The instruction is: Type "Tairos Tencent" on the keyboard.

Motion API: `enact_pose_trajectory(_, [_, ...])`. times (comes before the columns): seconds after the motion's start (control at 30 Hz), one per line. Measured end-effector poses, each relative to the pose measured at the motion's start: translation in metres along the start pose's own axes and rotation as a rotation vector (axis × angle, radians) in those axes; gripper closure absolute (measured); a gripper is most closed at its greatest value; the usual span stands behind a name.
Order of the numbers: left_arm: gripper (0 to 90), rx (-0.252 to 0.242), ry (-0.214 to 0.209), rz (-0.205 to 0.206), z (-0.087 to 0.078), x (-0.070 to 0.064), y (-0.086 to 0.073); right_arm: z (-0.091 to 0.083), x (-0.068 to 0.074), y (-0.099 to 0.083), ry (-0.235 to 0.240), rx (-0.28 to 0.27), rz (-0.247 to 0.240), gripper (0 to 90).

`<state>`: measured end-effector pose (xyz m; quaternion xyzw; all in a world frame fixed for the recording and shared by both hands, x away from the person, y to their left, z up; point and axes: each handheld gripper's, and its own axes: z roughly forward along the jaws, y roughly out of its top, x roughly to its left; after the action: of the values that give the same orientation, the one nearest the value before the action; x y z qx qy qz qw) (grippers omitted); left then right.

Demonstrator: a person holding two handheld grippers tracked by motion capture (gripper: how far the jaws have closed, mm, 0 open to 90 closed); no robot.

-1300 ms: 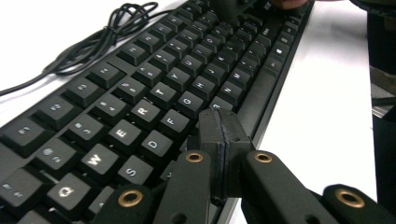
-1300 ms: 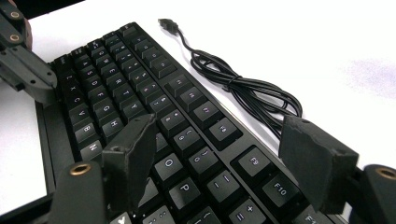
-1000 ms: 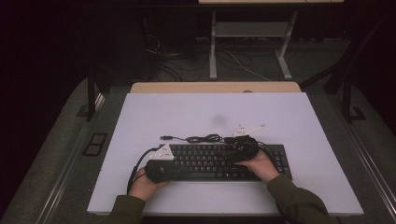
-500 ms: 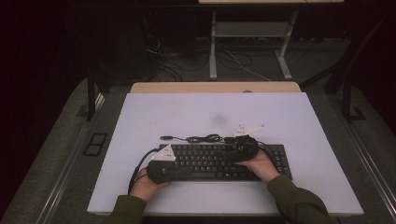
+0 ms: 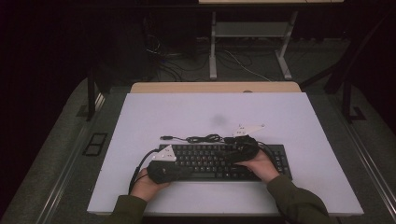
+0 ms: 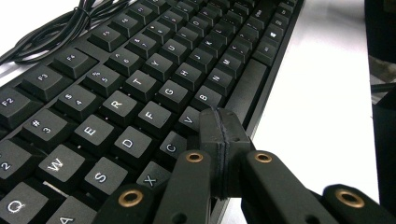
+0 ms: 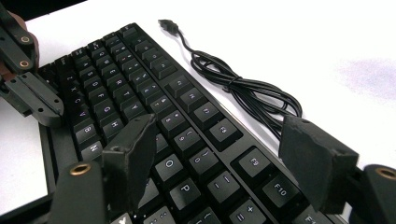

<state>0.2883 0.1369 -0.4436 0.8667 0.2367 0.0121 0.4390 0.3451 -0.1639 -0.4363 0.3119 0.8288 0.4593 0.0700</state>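
A black keyboard (image 5: 219,161) lay flat near the front edge of the white desk (image 5: 187,112), its bundled cable (image 7: 247,91) just behind it. The left tongs (image 6: 219,135) were pressed together, tips resting at the keyboard's front edge beside the V key. The right tongs (image 7: 224,154) were spread wide above the keys on the keyboard's right half.

Left gripper (image 6: 220,140) jaws closed (pressed together) over keyboard (image 6: 140,88) front edge.

Dim lab or workshop, white table (image 5: 187,116), tangled floor cables (image 5: 187,70), metal frame legs (image 5: 213,46)
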Motion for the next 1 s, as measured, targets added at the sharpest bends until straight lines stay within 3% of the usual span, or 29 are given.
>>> enact_pose_trajectory(0.27, [88.9, -0.01, 0.013, 0.017, -0.003, -0.002, 0.004, 0.0, 0.0, 0.0, 0.0, 0.002, 0.001, 27.1])
enact_pose_trajectory(0.7, [88.7, -0.046, 0.027, -0.006, -0.01, 0.001, 0.005, 0.0, -0.001, -0.001, 0.002, -0.001, 0.003, 27.2])
enact_pose_trajectory(1.0, [70.9, -0.074, 0.065, -0.032, -0.014, 0.005, 0.007, 0.0, -0.001, -0.001, 0.003, 0.0, 0.006, 27.2])
